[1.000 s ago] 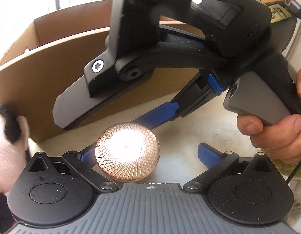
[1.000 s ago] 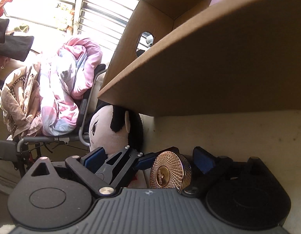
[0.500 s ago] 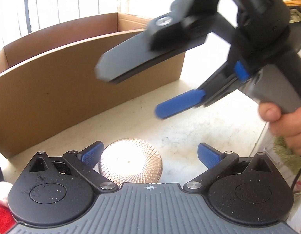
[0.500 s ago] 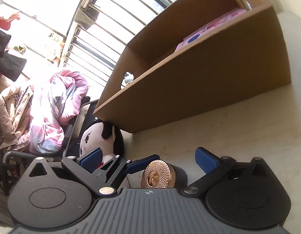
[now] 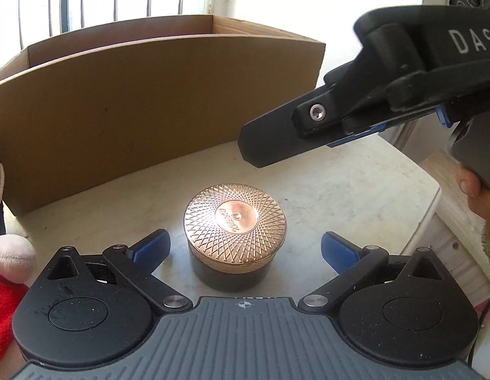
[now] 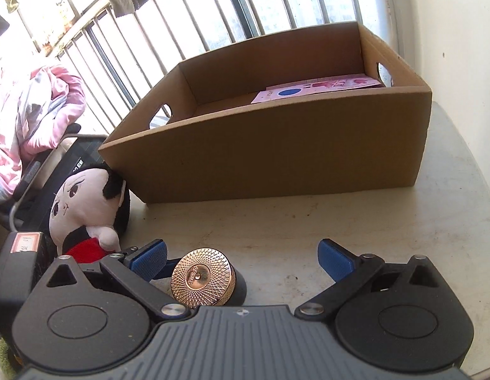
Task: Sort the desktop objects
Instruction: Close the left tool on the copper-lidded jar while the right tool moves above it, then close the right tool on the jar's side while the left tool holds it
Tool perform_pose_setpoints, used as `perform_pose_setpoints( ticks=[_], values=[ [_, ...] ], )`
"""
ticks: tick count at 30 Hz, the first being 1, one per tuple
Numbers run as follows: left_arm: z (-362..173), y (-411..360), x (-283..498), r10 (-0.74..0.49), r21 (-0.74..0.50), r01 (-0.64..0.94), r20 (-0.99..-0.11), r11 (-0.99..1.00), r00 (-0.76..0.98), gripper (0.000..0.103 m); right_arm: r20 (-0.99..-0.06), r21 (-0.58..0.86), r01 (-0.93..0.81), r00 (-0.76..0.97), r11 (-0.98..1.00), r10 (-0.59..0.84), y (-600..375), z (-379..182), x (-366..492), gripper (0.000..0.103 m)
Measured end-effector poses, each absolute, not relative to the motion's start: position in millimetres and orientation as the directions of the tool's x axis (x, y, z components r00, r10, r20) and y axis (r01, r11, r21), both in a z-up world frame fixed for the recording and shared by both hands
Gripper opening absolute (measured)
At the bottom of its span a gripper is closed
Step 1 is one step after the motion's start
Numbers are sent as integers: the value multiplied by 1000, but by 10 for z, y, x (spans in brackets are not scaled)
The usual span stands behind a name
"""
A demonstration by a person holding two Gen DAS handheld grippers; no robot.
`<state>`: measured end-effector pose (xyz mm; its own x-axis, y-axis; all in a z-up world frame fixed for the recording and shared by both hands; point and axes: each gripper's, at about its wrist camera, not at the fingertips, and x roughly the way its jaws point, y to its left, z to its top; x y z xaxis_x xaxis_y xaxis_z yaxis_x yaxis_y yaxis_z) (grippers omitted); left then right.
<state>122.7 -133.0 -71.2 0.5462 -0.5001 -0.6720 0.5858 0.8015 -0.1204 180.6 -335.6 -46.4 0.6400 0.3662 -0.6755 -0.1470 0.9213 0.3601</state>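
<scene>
While closing around copper-lidded jar [image 5: 235,236] on bench [image 5: 356,196], left tool [image 5: 245,248] untouching, right tool [image 6: 243,258] spread, empty, cardboard box [image 6: 276,155] behind.

We see a round jar [image 5: 235,221] with a glossy copper-coloured metal lid, finely engraved in a crossed line pattern, over a dark, matt body; it stands on a pale desk [image 5: 356,190] whose stone-like surface looks smooth but speckled with stains. Behind it the box [image 6: 276,145] is plain matt brown cardboard, and a soft plush cloth doll [image 6: 83,202] leans at its corner. Our left tool [image 5: 243,247] shows matt black plastic, ribbed grey plastic and blue rubbery-looking pads [image 5: 151,244].
</scene>
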Motion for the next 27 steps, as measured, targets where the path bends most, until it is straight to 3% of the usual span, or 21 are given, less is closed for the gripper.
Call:
perform_pose_setpoints(
  ticks=[5, 12, 17, 19, 27],
  values=[
    [-867, -1434, 1193, -501, -106, 597, -669, 795, 549, 82, -656, 333, -110, 686, 936, 314, -3428, -454, 1687, 99],
    [-854, -1557, 1289, -513, -94, 616, -658, 782, 551, 68, -647, 311, -93, 708, 946, 282, -3470, -462, 1583, 90],
    [-838, -1552, 1344, -517, -81, 627, -653, 775, 554, 67, -653, 287, -133, 697, 949, 295, -3383, -501, 1555, 89],
    [-848, -1539, 1365, -516, -78, 627, -652, 775, 556, 68, -666, 302, -150, 673, 942, 321, -3347, -536, 1580, 83],
    [-903, -1520, 1495, -520, -73, 633, -646, 771, 559, 68, -719, 317, -192, 591, 929, 367, -3206, -633, 1716, 75]
  ],
)
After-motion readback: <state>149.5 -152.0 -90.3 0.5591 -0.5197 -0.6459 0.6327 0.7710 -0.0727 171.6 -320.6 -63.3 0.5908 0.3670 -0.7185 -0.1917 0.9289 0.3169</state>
